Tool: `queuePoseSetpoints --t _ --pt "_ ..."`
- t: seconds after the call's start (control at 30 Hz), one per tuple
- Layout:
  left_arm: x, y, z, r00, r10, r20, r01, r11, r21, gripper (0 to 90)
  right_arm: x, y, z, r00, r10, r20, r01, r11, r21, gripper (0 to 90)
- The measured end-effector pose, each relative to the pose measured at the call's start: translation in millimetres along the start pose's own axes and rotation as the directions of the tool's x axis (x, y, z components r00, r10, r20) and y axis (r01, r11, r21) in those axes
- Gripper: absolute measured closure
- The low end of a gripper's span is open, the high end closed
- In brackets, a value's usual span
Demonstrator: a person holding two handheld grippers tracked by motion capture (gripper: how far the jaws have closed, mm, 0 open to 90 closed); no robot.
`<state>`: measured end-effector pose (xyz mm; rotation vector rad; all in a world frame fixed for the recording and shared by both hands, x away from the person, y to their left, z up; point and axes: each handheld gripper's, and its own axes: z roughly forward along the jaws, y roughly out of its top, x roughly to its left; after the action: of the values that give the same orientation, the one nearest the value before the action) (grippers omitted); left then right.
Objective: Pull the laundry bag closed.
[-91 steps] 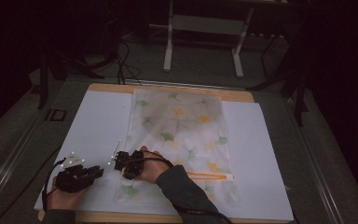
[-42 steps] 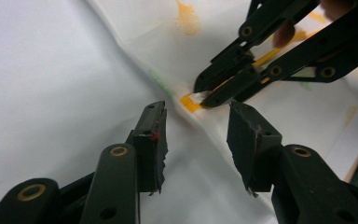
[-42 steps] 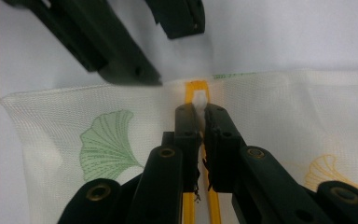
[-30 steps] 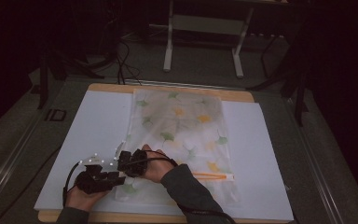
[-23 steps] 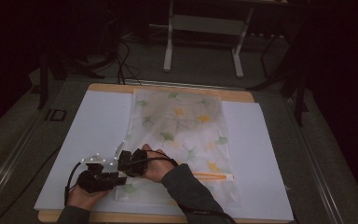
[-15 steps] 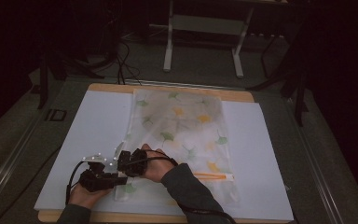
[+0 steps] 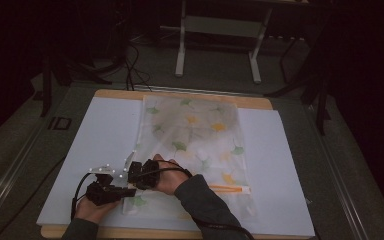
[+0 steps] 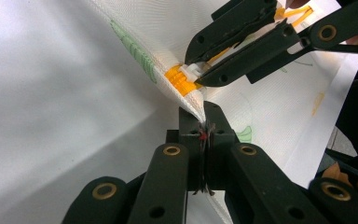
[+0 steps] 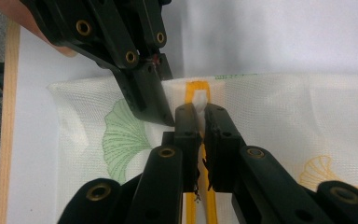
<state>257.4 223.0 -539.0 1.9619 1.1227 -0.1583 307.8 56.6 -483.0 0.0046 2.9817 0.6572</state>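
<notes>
Both grippers met at the mesh bag's (image 7: 195, 145) near left corner: left gripper (image 8: 204, 135) pinched its fabric edge, right gripper (image 9: 201, 122) clamped the white zipper pull (image 9: 200, 99).

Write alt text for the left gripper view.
The left gripper, jaws shut, pinches the edge of a white mesh bag printed with green leaves, while the right gripper grips the white pull of its orange zipper. A white surface lies beneath.
</notes>
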Motion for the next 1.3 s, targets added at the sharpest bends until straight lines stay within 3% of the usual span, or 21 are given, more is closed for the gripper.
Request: queuePoseSetpoints --t 0.33,1.3 --pt "-0.6 -0.3 -0.8 1.0000 0.002 0.009 -0.002 1.0000 -0.004 89.0 -0.1 -5.3 8.8 0.9999 0.010 -0.010 -0.010 1.000 0.009 84.7" --pt "0.7 -0.6 -5.0 0.9998 -0.001 0.018 0.002 0.9996 -0.029 89.0 -0.4 -15.2 5.8 1.0000 0.003 0.001 -0.003 0.999 0.052 84.8"
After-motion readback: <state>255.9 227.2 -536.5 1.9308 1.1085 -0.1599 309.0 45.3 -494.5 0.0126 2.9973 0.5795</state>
